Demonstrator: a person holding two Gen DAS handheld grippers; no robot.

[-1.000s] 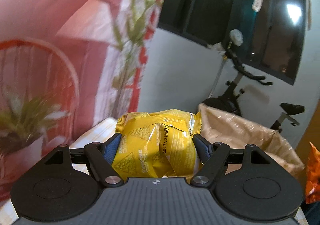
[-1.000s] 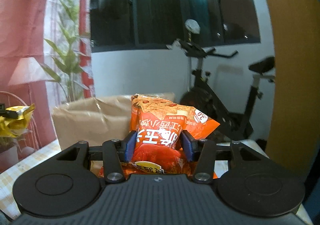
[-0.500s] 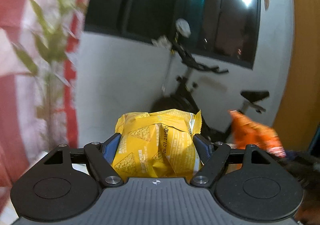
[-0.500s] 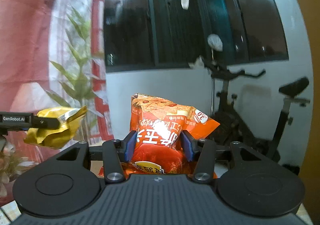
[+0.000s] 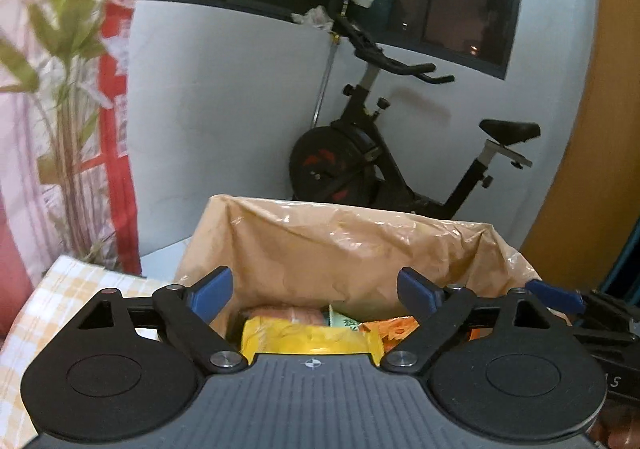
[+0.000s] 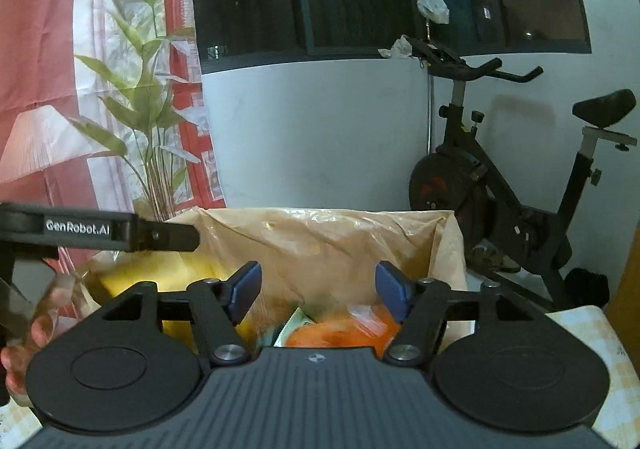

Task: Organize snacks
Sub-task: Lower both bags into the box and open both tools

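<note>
A tan plastic-lined box [image 5: 360,249] stands open in front of both grippers, and it also shows in the right wrist view [image 6: 320,241]. My left gripper [image 5: 316,289] is open and empty above it. A yellow snack bag [image 5: 308,341] lies inside below it, beside an orange bag [image 5: 390,329]. My right gripper [image 6: 318,287] is open and empty over the box. An orange snack bag [image 6: 340,329] lies inside below it. The left gripper's body [image 6: 100,233] crosses the right wrist view at left.
An exercise bike [image 5: 384,157] stands behind the box against a white wall. A plant-print curtain [image 6: 120,89] hangs at left. A yellow checked tablecloth [image 5: 48,309] covers the table. An orange panel [image 5: 600,129] is at right.
Both grippers moved over the box and opened. The yellow bag dropped from the left gripper and the orange bag from the right; both now lie in the box.
</note>
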